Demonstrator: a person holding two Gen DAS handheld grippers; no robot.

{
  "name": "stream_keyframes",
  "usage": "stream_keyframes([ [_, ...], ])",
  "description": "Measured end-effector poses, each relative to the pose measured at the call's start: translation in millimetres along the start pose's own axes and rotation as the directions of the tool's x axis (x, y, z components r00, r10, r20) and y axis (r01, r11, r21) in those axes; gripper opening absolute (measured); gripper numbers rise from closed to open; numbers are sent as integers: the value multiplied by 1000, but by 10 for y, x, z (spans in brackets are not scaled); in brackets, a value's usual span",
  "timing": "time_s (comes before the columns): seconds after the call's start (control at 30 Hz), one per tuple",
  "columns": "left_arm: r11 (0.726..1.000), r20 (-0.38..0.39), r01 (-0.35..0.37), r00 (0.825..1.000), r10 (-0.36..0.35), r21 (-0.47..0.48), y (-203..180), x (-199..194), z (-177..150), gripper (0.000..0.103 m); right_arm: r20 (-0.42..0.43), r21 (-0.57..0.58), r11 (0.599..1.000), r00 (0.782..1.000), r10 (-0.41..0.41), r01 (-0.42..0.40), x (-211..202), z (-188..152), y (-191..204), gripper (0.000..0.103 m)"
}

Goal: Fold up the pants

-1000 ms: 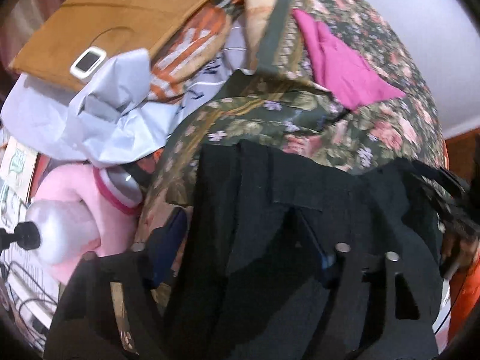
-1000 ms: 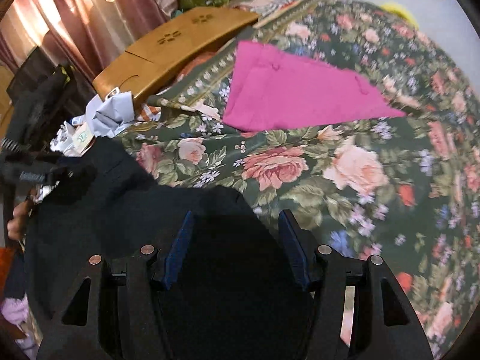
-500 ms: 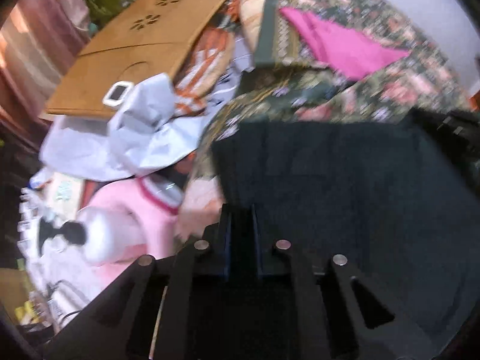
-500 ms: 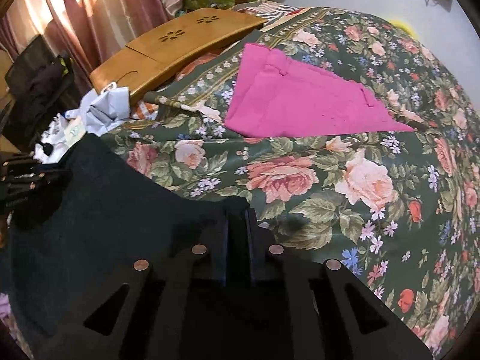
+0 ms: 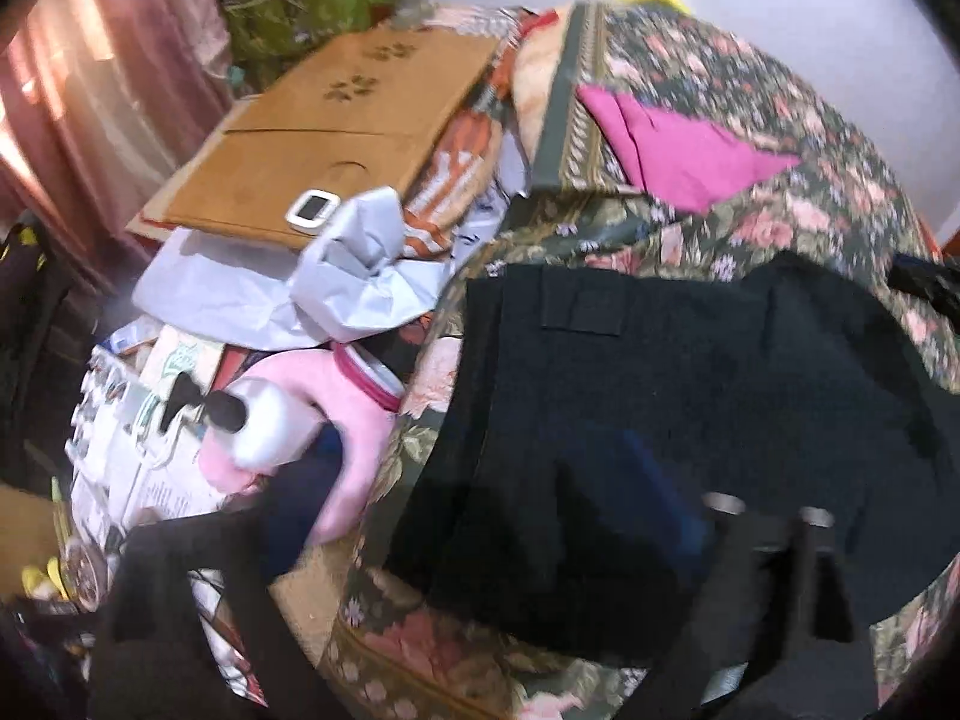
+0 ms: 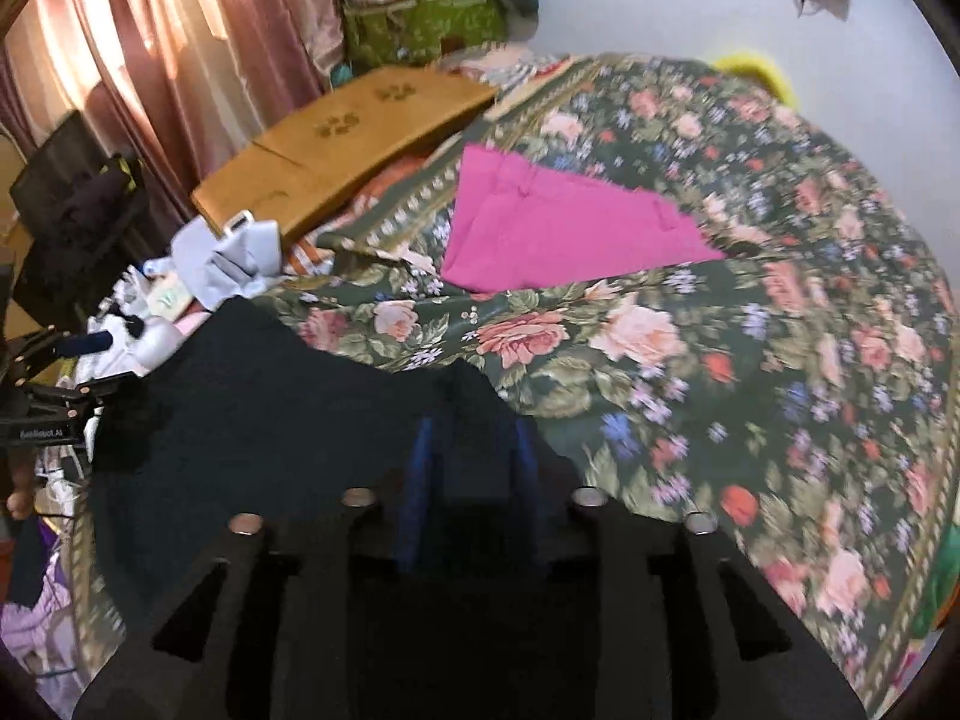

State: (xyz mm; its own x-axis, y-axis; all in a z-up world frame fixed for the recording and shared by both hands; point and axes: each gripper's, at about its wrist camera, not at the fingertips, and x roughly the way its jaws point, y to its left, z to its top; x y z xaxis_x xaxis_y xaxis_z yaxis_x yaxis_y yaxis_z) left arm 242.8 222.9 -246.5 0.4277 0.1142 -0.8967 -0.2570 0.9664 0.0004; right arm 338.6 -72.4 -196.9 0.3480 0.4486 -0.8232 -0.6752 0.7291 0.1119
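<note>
**Two grippers over dark pants on a bed**

The dark pants (image 5: pixel 660 408) lie flat on the floral bedspread (image 6: pixel 750 330). The left gripper (image 5: pixel 480 492) has its jaws spread wide, holding nothing. The right gripper (image 6: pixel 471 450) shows a narrow gap, apparently empty. Best next: pinch matching edges, lift evenly.

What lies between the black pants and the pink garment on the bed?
In the right wrist view, only bare floral bedspread separates the black pants from the pink garment; nothing else rests there.
</note>
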Motion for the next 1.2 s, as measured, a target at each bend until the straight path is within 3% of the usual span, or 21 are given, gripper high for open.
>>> stream_keyframes([
  [0.17,998,-51,53,997,-56,-44,2,-129,-138,99,45,-26,999,999,-29,31,-379,-364,129,62],
  [0.43,977,-114,163,977,-179,-136,-18,-148,-460,99,16,-64,996,998,-54,55,-509,-984,314,65],
  [0.53,958,-137,234,957,-257,-163,-106,-106,-544,95,-18,-77,995,998,-60,58,-472,-1170,374,65],
  [0.63,934,-169,288,930,-325,-213,-167,6,-570,87,8,-57,997,998,-59,59,-529,-1273,382,65],
  [0.73,933,-181,256,934,-306,-254,-203,140,-562,82,4,-1,1000,1000,-23,23,-544,-1300,325,65],
  [0.8,944,-185,209,948,-259,-254,-225,207,-526,60,8,33,999,1000,-5,5,-537,-1330,286,66],
  [0.83,953,-179,184,957,-230,-241,-245,214,-510,40,9,45,999,1000,-2,1,-540,-1359,299,68],
  [0.87,961,-169,162,965,-202,-224,-264,206,-498,28,10,59,998,1000,5,-6,-544,-1372,287,69],
  [0.97,982,-95,113,987,-128,-150,-299,75,-477,16,-6,70,997,1000,25,-25,-575,-1365,275,69],
  [1.03,992,-35,81,996,-85,-100,-313,-44,-469,14,-18,62,998,999,29,-28,-613,-1354,290,69],
  [1.1,996,17,59,998,-57,-67,-317,-166,-491,14,-1,53,998,1000,28,-28,-678,-1298,306,69],
  [1.2,997,17,57,998,-56,-56,-278,-138,-549,15,44,59,997,998,39,-42,-751,-1168,317,69],
])
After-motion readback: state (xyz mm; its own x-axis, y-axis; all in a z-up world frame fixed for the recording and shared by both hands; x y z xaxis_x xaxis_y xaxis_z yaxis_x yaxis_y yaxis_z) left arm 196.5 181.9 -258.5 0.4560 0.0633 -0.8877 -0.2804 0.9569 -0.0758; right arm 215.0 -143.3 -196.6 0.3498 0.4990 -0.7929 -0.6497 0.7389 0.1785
